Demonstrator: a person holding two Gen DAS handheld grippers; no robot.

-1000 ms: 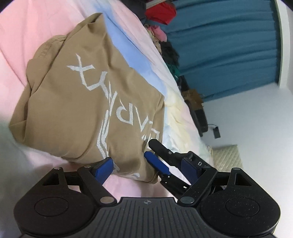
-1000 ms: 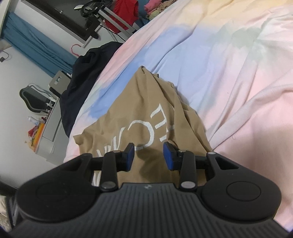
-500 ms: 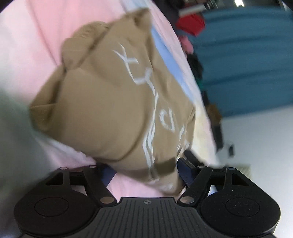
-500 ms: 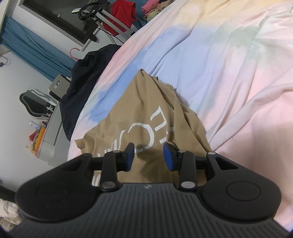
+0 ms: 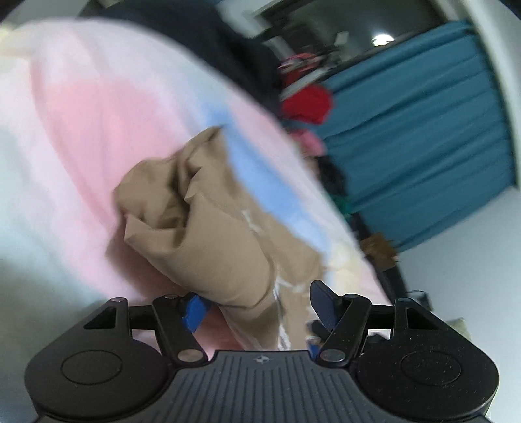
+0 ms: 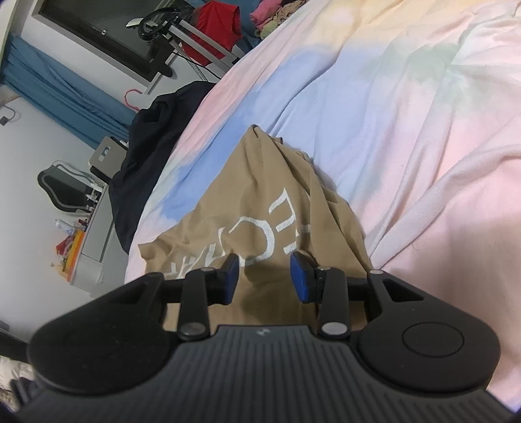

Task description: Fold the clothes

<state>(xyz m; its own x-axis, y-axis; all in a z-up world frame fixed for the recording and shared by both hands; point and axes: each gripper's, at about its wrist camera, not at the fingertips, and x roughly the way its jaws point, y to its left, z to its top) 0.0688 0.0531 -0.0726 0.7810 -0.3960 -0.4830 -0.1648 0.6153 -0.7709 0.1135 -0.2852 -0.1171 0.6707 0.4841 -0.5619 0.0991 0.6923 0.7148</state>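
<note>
A tan T-shirt [image 5: 208, 234] with white lettering lies bunched on the pastel bed sheet [image 5: 81, 136]. In the left wrist view its near folded edge drapes between the fingers of my left gripper [image 5: 257, 306], whose jaws stand wide apart around the cloth; the view is blurred. In the right wrist view the same shirt [image 6: 260, 208] lies under and ahead of my right gripper [image 6: 265, 276], which is open with the cloth showing between the blue pads [image 6: 298, 276]. Whether the pads touch the shirt I cannot tell.
A dark garment [image 6: 153, 136] hangs over the bed's far edge. Beyond it are a blue curtain [image 5: 423, 136], a red garment [image 6: 216, 29] on a rack, a monitor [image 6: 97, 35] and cluttered shelves [image 6: 81, 234]. More pink sheet [image 6: 439, 162] spreads to the right.
My left gripper has swung and moved in over the shirt's near edge, and the shirt has bunched up into a lump. The right gripper has hardly moved.
</note>
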